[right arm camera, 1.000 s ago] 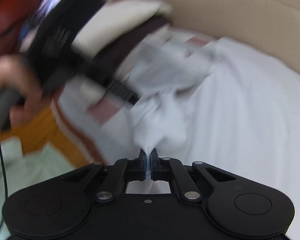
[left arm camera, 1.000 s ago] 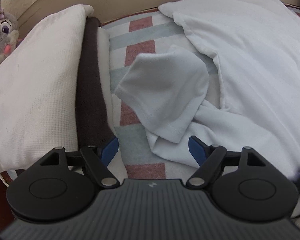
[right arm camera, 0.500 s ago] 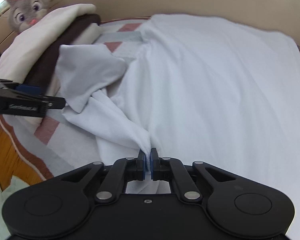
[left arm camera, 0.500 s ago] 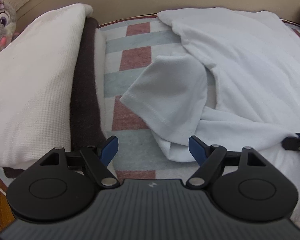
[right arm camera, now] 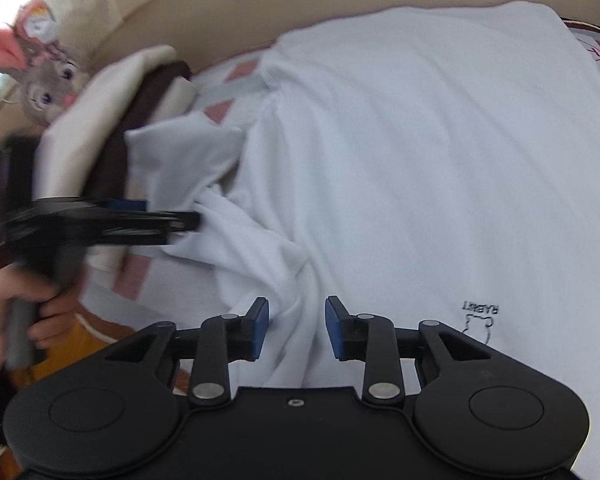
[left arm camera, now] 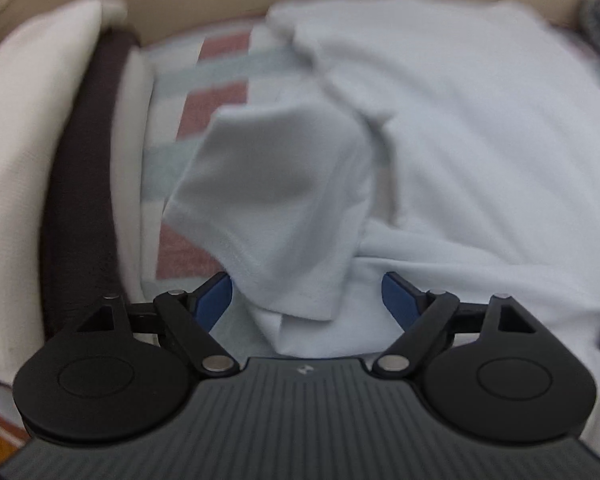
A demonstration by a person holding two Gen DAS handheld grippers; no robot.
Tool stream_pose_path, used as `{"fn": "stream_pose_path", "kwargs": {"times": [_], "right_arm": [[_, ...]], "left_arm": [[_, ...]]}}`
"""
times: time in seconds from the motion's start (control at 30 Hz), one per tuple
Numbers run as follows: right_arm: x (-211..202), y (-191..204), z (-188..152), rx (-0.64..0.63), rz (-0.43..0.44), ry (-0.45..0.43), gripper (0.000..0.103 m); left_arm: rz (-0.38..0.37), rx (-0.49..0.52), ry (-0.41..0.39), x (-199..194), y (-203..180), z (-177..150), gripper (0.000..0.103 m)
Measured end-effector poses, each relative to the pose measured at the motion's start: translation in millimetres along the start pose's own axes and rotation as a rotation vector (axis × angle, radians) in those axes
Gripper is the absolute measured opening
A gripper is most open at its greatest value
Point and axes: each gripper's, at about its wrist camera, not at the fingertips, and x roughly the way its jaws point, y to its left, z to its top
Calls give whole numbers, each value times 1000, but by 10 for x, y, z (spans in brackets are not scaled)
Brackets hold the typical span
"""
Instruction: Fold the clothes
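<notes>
**White shirt lying loose on the bed**

Left wrist: left gripper (left arm camera: 306, 292) is hovering wide apart over the shirt's (left arm camera: 480, 152) crumpled sleeve (left arm camera: 276, 200).

Right wrist: right gripper (right arm camera: 296, 328), jaws just opening, is straddling a fabric ridge without pinching.

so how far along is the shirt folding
Barely started. The pale blue cotton t-shirt lies spread on the checked blanket, nothing folded yet. The right gripper has just been opening, the bunched hem between its jaws unpinched. The left gripper is open around the crumpled short sleeve. Every fold remains.
</notes>
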Motion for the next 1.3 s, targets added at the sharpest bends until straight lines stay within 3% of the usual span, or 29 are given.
{"fn": "stream_pose_path", "kwargs": {"times": [0.13,0.23,0.3,0.33,0.37,0.57,0.7,0.8,0.87,1.03,1.13,1.3], "right_arm": [[2,149,-21,-76,15,-17,48],[129,210,-7,-73,-97,29,53],[214,170,-13,-34,-118,59,54],[227,140,-18,-12,-97,59,54],[226,119,-31,0,-90,60,54],[170,129,-58,-44,-45,17,53],[121,211,-56,-114,26,-10,40],[102,281,-85,-153,73,-16,14],[85,343,-91,-187,107,-16,8],[26,510,-61,-178,342,35,8],[111,667,-79,-226,325,60,8],[264,781,-105,-271,248,135,8]], "left_arm": [[36,-10,11,117,10,97,76],[44,-36,49,204,53,98,76],[31,-44,33,186,70,92,58],[30,-39,26,162,66,92,26],[28,-34,19,138,62,92,15],[193,25,-133,-333,-7,126,11],[243,-7,-234,-819,139,147,11],[250,-38,-292,-1157,278,117,11],[244,-57,-317,-1351,370,88,10],[267,-118,-352,-1693,646,-31,11],[272,-176,-323,-1711,860,-103,11],[146,-356,-257,-1570,1221,-246,11]]}}
